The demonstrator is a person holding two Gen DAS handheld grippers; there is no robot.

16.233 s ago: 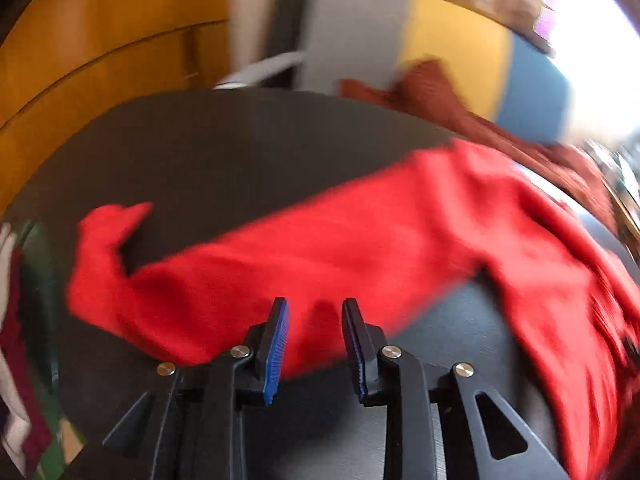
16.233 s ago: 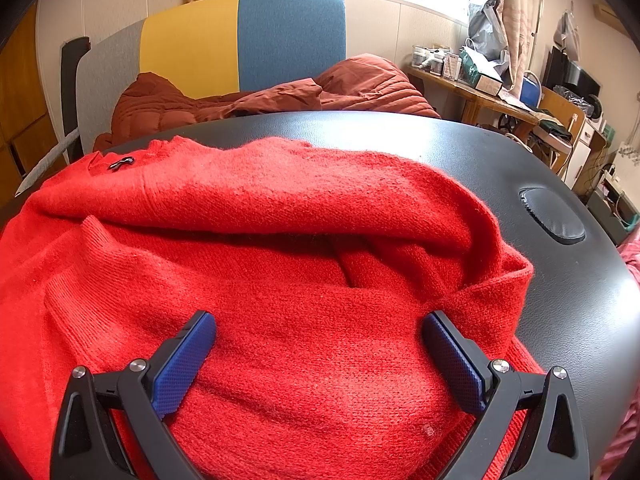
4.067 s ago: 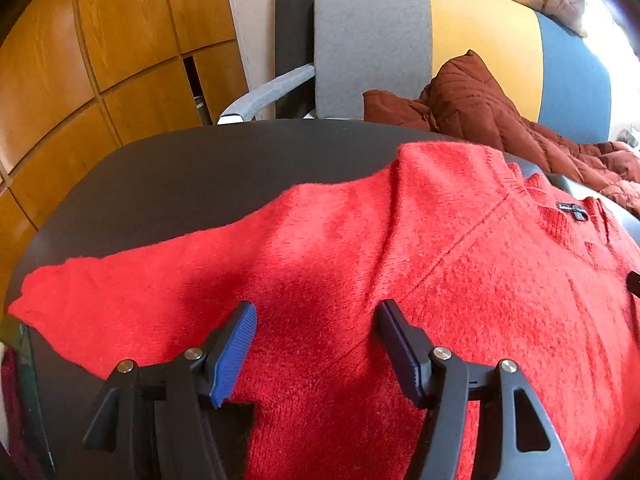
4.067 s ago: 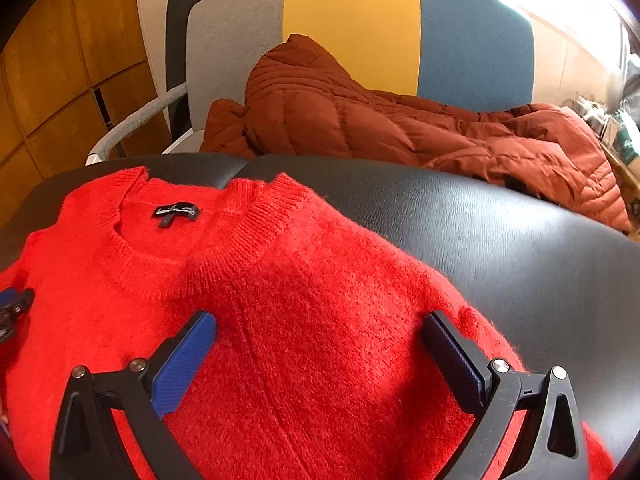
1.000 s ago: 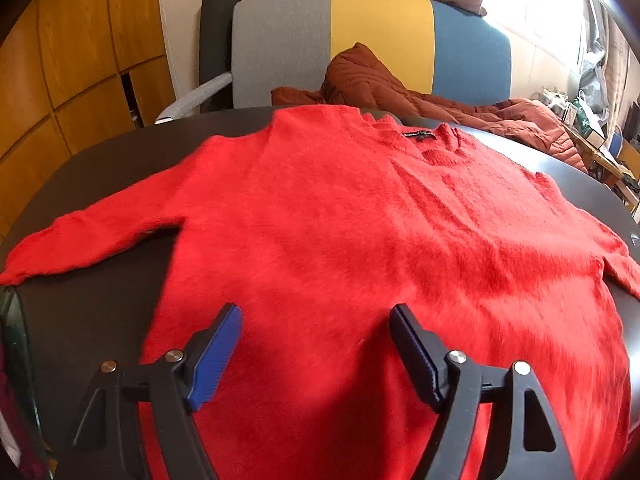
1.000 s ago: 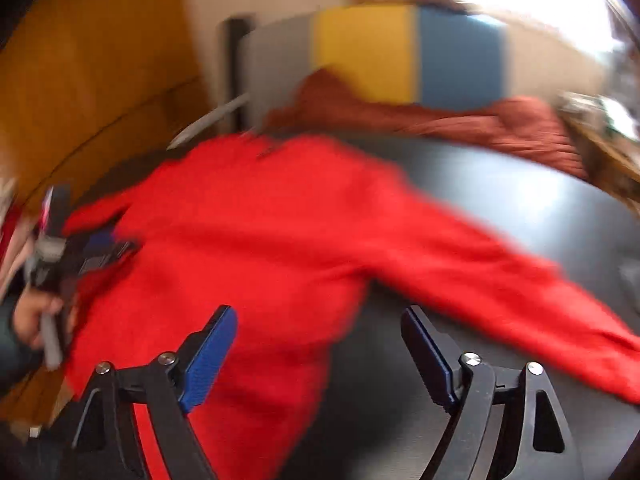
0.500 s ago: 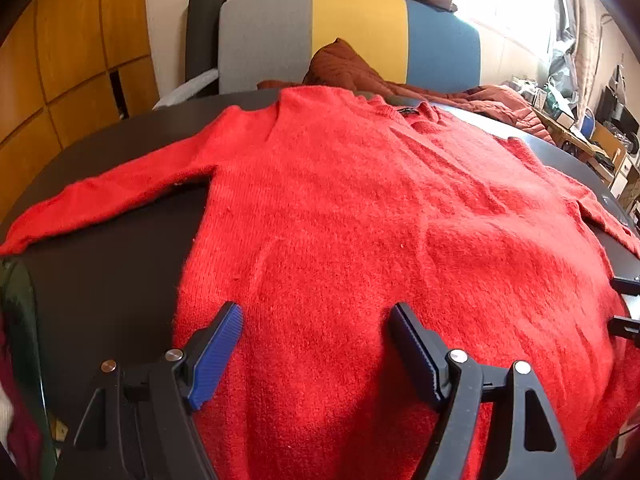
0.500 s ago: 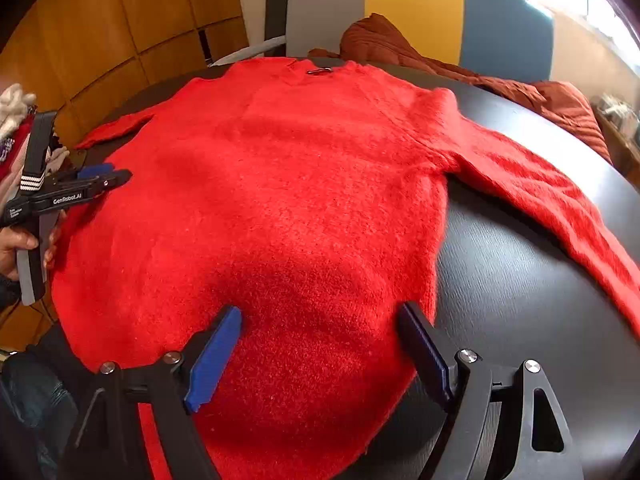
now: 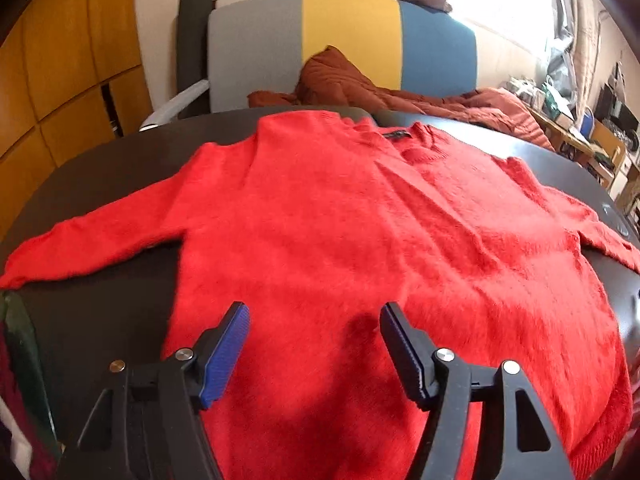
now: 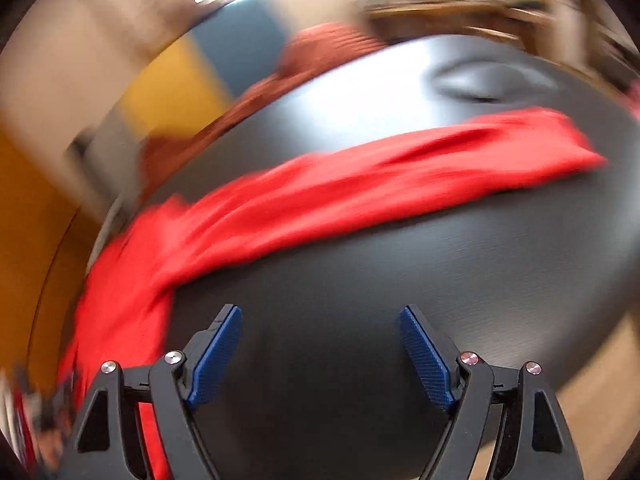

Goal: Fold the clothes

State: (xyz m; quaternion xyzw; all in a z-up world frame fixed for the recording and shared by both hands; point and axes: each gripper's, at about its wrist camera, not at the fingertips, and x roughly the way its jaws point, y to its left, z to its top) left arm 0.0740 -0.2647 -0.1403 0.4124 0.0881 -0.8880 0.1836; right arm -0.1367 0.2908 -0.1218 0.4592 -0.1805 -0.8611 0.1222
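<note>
Left wrist view shows the sweater (image 9: 360, 248) lying flat on the dark counter (image 9: 104, 308), sleeves out to both sides, collar toward the chair (image 9: 344, 40) that carries a brown jacket (image 9: 360, 88). The left tool (image 9: 314, 344) hangs wide over its hem, holding nothing. The right tool (image 10: 320, 344), wide and empty, sits above bare counter near one blurred sleeve (image 10: 400, 176).

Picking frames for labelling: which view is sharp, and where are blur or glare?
Left wrist view: sharp, red sweater crisp, window blown out. Right wrist view: motion-smeared, sleeve streaked, glare on the black table.
</note>
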